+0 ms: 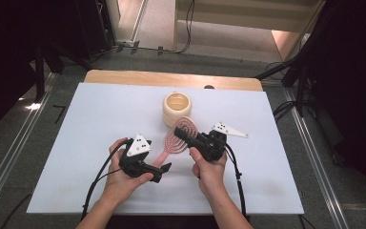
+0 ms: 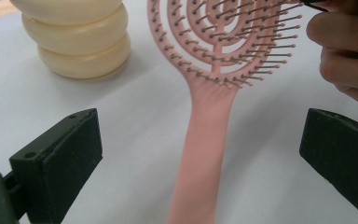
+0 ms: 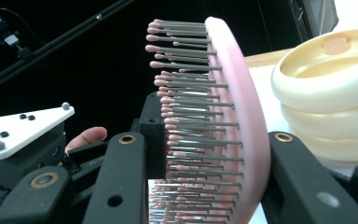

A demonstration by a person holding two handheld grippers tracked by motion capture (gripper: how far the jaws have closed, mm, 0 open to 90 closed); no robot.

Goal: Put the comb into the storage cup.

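Observation:
A pink hairbrush (image 1: 174,140) lies at the middle of the white table, its head toward the cream cup and its handle (image 2: 205,149) pointing at the person. My right gripper (image 1: 182,134) is shut on the brush head (image 3: 233,116), one pad pressed into the bristles (image 3: 191,107) and the other jaw behind the pink back. My left gripper (image 1: 165,170) is open at the handle's end. In the left gripper view the left gripper (image 2: 200,144) has a jaw on each side of the handle, both apart from it.
A cream ribbed cup (image 1: 177,109) stands just behind the brush head, close to the right gripper's jaws, and is seen again as the cup (image 3: 331,93) and the cup (image 2: 74,42). The white table cover (image 1: 76,157) has free room left and right. Dark stands and cables surround the table.

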